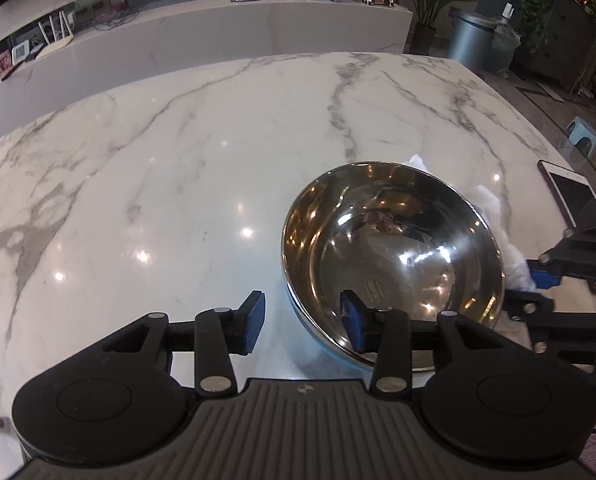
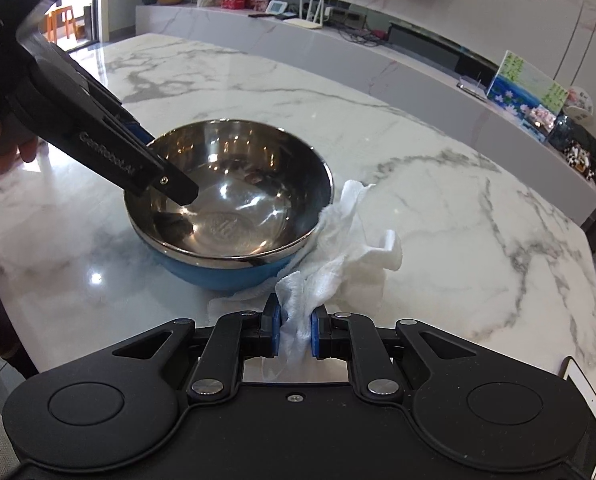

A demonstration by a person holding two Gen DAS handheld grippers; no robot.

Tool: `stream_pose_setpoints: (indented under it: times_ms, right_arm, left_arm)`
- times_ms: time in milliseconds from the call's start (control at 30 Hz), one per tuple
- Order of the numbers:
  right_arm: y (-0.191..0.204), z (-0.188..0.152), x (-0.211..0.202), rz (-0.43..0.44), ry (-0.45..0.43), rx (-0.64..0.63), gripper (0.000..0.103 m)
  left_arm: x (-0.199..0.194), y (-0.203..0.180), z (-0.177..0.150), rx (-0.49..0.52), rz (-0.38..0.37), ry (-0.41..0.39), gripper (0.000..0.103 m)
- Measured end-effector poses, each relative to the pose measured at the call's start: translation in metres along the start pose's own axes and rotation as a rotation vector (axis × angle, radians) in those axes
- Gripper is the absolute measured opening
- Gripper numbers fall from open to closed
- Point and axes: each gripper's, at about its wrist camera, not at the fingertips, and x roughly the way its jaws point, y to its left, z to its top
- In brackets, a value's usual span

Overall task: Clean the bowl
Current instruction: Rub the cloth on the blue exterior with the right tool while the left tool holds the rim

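Observation:
A steel bowl [image 1: 394, 248] with a blue outside [image 2: 226, 216] stands on the marble table. My left gripper [image 1: 304, 324] is open and straddles the bowl's near rim, one finger inside the bowl and one outside; it also shows in the right wrist view [image 2: 170, 184]. My right gripper [image 2: 294, 330] is shut on a crumpled white paper towel [image 2: 338, 264] that lies against the bowl's right side. The towel [image 1: 494, 216] and the right gripper [image 1: 538, 284] show behind the bowl in the left wrist view.
A tablet [image 1: 574, 196] lies at the table's right edge. A long marble counter [image 2: 338, 40] with routers, boxes and a picture stands behind the table [image 1: 178, 160]. A bin [image 1: 474, 36] and plants stand beyond the far corner.

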Motion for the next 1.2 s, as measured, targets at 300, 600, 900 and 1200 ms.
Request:
stream_pose_setpoints:
  times_ms: [300,600,900,1200]
  right_arm:
    - [0.004,0.000,0.004,0.017,0.009,-0.015,0.012]
    - [-0.015,0.006,-0.010,0.022,-0.059,0.083,0.012]
    - [-0.024,0.010,-0.017,0.026,-0.094,0.168,0.012]
    - [-0.006,0.006,0.001,0.065,0.012,0.128,0.012]
  left_arm:
    - [0.001,-0.001,-0.002,0.032,0.007,0.018,0.028]
    - [0.006,-0.007,-0.002,0.086,0.040,0.029,0.023]
    - [0.008,-0.010,-0.002,0.068,0.053,0.035,0.023]
    - [0.009,-0.009,-0.001,0.057,0.053,0.037,0.022]
